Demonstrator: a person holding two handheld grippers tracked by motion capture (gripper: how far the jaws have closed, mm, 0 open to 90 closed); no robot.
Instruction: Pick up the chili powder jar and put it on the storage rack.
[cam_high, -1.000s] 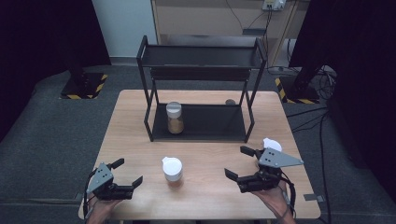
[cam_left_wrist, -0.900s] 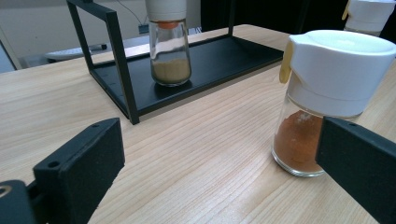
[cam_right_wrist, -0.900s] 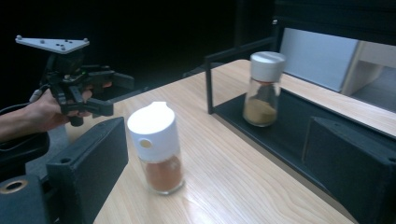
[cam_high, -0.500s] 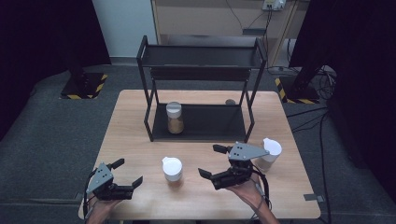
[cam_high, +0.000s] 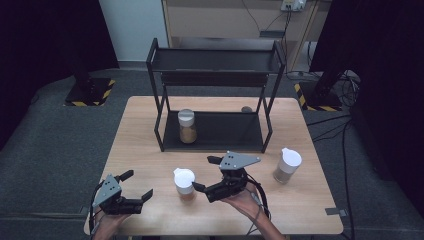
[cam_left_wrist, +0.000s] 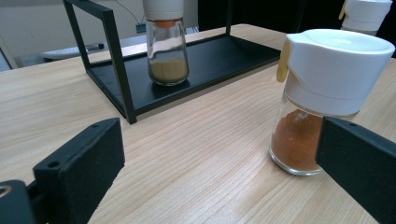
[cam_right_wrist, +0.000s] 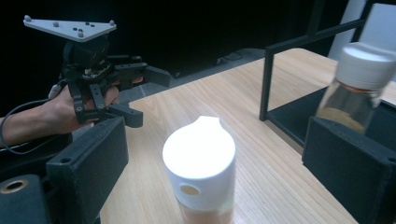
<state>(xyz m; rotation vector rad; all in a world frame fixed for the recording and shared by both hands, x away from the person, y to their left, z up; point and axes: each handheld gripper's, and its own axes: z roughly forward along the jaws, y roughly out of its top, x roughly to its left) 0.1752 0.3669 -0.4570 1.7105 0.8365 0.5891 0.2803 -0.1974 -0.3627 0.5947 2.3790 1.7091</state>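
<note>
A person works at a light wooden table (cam_high: 150, 130) with a black two-jaw gripper in each hand. The right gripper (cam_high: 206, 174), topped by a grey three-cornered plate, sits just beside a small glass spice jar with a white flip-top cap and orange-brown powder (cam_high: 184, 183), jaws spread wide and gripping nothing; its own view frames that jar's cap between the jaws, without contact. The left gripper (cam_high: 135, 185) rests near the table's front left corner, its jaws also wide apart and empty, the same jar standing near it to one side. A second capped jar of tan powder (cam_high: 187, 126) stands upright on the bottom shelf of a black metal two-tier rack (cam_high: 215, 60). A third white-capped jar (cam_high: 287, 164) stands on the table towards its right edge.
</note>
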